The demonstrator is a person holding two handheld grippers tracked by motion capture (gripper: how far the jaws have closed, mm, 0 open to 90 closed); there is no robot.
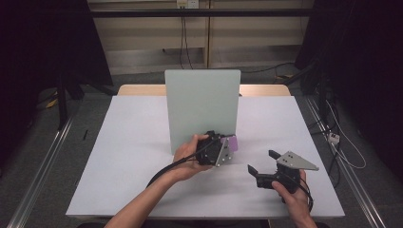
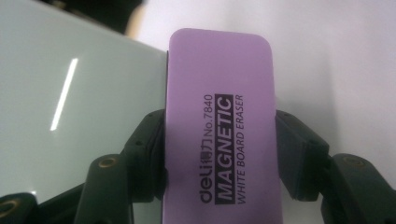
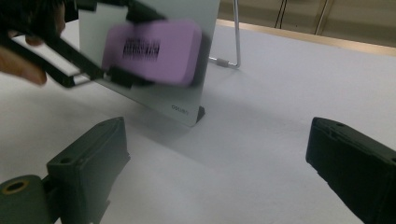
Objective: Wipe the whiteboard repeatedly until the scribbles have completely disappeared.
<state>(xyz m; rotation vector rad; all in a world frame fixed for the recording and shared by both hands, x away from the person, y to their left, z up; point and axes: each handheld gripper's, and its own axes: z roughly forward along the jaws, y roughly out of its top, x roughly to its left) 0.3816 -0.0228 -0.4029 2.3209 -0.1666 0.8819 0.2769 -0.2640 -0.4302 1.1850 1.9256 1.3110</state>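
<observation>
Glossy pale whiteboard (image 2: 70, 116), matt purple plastic eraser (image 2: 219, 116)

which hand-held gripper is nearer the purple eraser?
Left. The left hand-held gripper is shut on the purple eraser, holding it against the standing whiteboard. The right hand-held gripper sits open over the table, apart from the eraser, to its right.

Curtained lab, railed floor (image 1: 43, 156)

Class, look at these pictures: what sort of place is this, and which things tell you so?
Probably a lab or recording studio, not a classroom: a lone table covered in white, black curtains on both sides, and loose cables trailing over a grey floor.
</observation>
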